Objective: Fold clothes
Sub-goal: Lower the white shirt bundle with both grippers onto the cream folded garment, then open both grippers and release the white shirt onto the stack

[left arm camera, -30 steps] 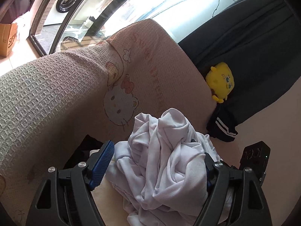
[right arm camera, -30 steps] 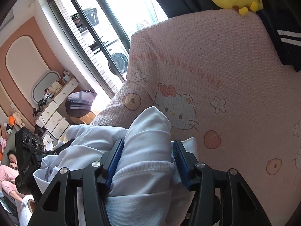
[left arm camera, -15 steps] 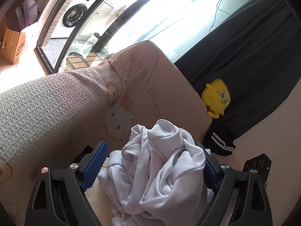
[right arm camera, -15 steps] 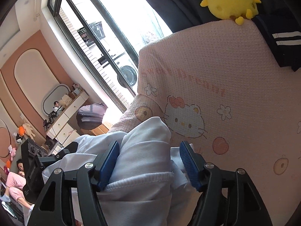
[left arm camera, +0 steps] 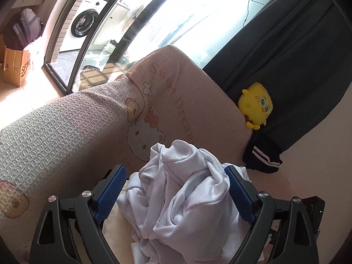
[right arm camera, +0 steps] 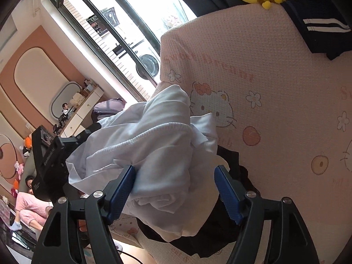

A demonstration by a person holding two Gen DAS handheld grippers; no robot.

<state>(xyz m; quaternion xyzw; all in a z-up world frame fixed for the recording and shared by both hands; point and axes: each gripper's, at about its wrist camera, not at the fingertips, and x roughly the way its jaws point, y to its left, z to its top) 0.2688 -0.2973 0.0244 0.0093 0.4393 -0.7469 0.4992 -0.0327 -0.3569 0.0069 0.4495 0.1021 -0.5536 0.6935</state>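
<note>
Your left gripper [left arm camera: 175,189] hovers over a crumpled white garment [left arm camera: 182,195] that lies bunched on a pink waffle-weave blanket [left arm camera: 187,101] printed with cartoon cats. Its jaws stand wide. The left blue pad [left arm camera: 111,194] is clear of the cloth with a gap showing, while the right pad sits against the edge of the heap without squeezing it. A second ago these jaws were a little narrower; they opened further, then stopped. The view has also lifted: more window and more of the dark curtain [left arm camera: 286,50] show than before.

Your right gripper [right arm camera: 175,189] has just been opening its jaws. A second ago the pads pinched a fold of the same white garment [right arm camera: 154,149]; now the right pad [right arm camera: 226,195] is clear of it and the left pad only touches the draped cloth. The garment rests loose between the jaws, on top of a black garment [right arm camera: 233,189].

A yellow plush toy [left arm camera: 256,106] sits at the blanket's far edge, beside a dark garment with white stripes [left arm camera: 261,158]. The left gripper's body shows at the left of the right-hand view, with a person in pink seated beyond it.
</note>
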